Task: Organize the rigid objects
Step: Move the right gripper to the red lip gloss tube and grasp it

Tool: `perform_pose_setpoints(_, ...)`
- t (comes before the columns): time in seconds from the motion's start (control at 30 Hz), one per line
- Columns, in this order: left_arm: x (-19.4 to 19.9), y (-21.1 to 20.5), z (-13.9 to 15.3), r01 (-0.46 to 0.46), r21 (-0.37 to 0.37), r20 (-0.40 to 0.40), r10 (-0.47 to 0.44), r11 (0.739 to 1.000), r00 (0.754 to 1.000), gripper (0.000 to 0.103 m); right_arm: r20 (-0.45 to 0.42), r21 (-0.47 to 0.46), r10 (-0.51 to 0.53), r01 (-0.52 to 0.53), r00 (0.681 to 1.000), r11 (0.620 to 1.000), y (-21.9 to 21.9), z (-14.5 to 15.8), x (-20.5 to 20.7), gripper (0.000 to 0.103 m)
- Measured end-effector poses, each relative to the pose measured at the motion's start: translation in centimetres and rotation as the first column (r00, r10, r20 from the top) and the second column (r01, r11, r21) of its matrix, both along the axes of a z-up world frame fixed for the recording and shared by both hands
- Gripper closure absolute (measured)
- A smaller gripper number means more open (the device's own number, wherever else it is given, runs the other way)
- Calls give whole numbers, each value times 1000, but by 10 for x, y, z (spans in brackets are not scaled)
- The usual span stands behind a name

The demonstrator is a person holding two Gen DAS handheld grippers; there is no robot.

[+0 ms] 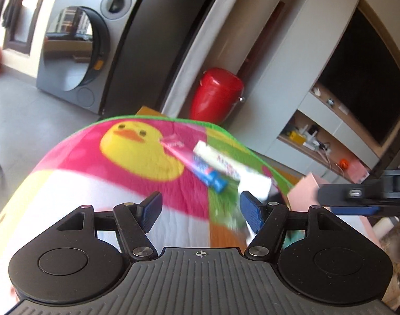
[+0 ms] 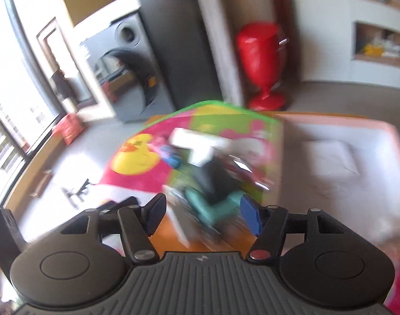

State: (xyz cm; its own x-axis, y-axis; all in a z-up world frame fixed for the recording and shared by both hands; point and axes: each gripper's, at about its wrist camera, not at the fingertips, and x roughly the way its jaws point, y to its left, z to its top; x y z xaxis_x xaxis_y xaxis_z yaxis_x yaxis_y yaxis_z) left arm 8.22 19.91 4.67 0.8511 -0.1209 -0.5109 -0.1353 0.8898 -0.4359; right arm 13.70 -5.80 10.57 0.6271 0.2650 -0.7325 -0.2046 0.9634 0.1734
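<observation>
A colourful duck-print cloth [image 1: 137, 162] covers the table. On it lie a white box [image 1: 226, 165] and a pink tube with a blue cap [image 1: 200, 168]. My left gripper [image 1: 201, 211] is open and empty above the cloth, short of these items. My right gripper [image 2: 201, 214] is open and empty. In the blurred right wrist view a teal object [image 2: 215, 210] with a black thing [image 2: 213, 178] on it lies between and beyond the fingers, with the white box [image 2: 197, 141] and the cloth [image 2: 147, 173] further off. The right gripper also shows in the left wrist view [image 1: 357, 199].
A pink-rimmed tray with a white lining [image 2: 331, 157] lies right of the cloth. A red stool [image 1: 215, 94] and a washing machine [image 1: 76, 52] stand on the floor beyond the table. A shelf unit with a dark screen [image 1: 362, 78] is at the right.
</observation>
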Motion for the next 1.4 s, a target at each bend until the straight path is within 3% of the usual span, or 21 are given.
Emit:
perform_pose_setpoints(0.13,46,23,5,-7,-55,-31,5,998,1000,41,1,-116,-49,49,999,992,35,-15,76,40)
perform_pose_setpoints(0.27,79,35,-3,-47,-67,-70,42,997,997,41,-104,-78,-92,84,990,993,41,-45,139,40)
perform_pose_setpoints(0.33,94,36,-11,-53,-71,-101,46,996,994,41,-102,-136,-107,93,989,986,49,-57,157,39)
perform_pose_setpoints(0.37,101,37,-16,-55,-74,-114,47,996,992,41,-90,-186,-102,84,991,979,55,-60,162,42)
perform_pose_setpoints(0.43,113,37,-24,-53,-84,-125,42,995,991,41,-115,-232,-60,32,992,972,59,-66,168,58)
perform_pose_setpoints(0.47,116,35,-25,-51,-77,-107,42,996,993,41,-107,-232,-38,12,994,973,59,-65,163,61)
perform_pose_setpoints(0.53,124,28,-26,-25,-41,-99,21,999,995,52,-100,-266,15,-42,995,963,58,-63,150,67)
perform_pose_setpoints(0.6,125,20,-26,9,-28,-111,-12,1000,994,76,-94,-309,66,-92,993,947,59,-61,131,76)
perform_pose_setpoints(0.73,105,4,-29,118,-61,-83,-122,991,989,75,-88,-320,111,-134,990,938,51,-55,90,81)
perform_pose_setpoints(0.93,65,-13,-35,214,-149,-102,-230,965,968,76,-110,-187,155,-174,982,967,24,-50,33,86)
perform_pose_setpoints(1.03,43,-24,-33,249,-116,-113,-262,962,959,76,-95,-160,174,-187,980,969,18,-49,4,86)
perform_pose_setpoints(1.13,18,-32,-29,281,-93,-133,-291,955,947,76,11,-206,208,-202,978,958,18,-43,-37,85)
perform_pose_setpoints(1.17,9,-34,-27,285,-82,-135,-294,955,946,76,44,-212,226,-212,973,954,16,-41,-52,78)
perform_pose_setpoints(1.2,0,-35,-23,278,-66,-126,-284,958,951,76,68,-214,237,-218,969,952,13,-40,-68,64)
perform_pose_setpoints(1.27,-21,-36,-14,248,-25,-91,-249,968,964,76,119,-218,245,-216,962,952,6,-42,-98,44)
perform_pose_setpoints(1.4,-60,-41,8,206,11,-15,-205,979,979,76,144,-249,262,-221,954,943,-11,-56,-141,39)
